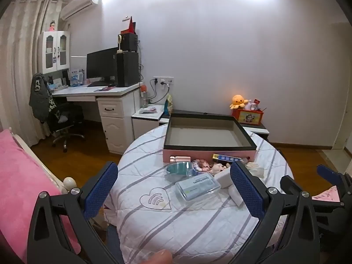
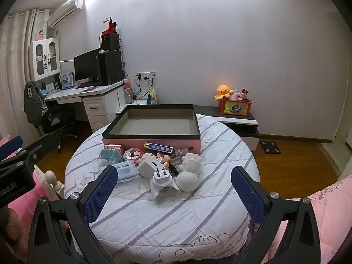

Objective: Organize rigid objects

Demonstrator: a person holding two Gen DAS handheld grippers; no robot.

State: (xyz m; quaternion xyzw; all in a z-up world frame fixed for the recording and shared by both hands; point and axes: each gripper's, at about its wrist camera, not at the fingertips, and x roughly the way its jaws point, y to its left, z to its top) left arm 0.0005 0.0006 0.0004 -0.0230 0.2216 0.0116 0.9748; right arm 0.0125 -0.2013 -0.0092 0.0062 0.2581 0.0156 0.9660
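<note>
Round table under a white quilted cloth w/ grey stripes (image 2: 167,215) fills the middle of both views. At its far side sits the big shallow pink box w/ black rim, grey card inside (image 2: 151,125), nothing in it yet. Just in front, touching its near wall, lies the pile to sort: white egg-shaped plastic piece (image 2: 187,181), clear flat case w/ blue label (image 1: 197,185), white square charger block (image 2: 147,164), white plug adapter, prongs up (image 2: 162,176), teal round container (image 2: 110,156), dark blue slim carton (image 2: 158,147), small doll, pink bits.

Left gripper (image 1: 173,191) hangs low over the near table edge, jaws wide apart, nothing between them. Right gripper (image 2: 173,191) same: jaws fully apart, empty, aimed at the adapter and egg.

Risks, my read: pile is tight, items overlap, so closing on one prob. nudges its neighbours; the egg could roll toward the right edge; the clear case looks slippery and flat, hard to pinch off soft cloth; cloth may bunch under a finger.

Room: near half of the table is bare, plenty of approach space. Box rim stands higher than the pile, so items need lifting over it. Grippers sit side by side, so they could bump.
</note>
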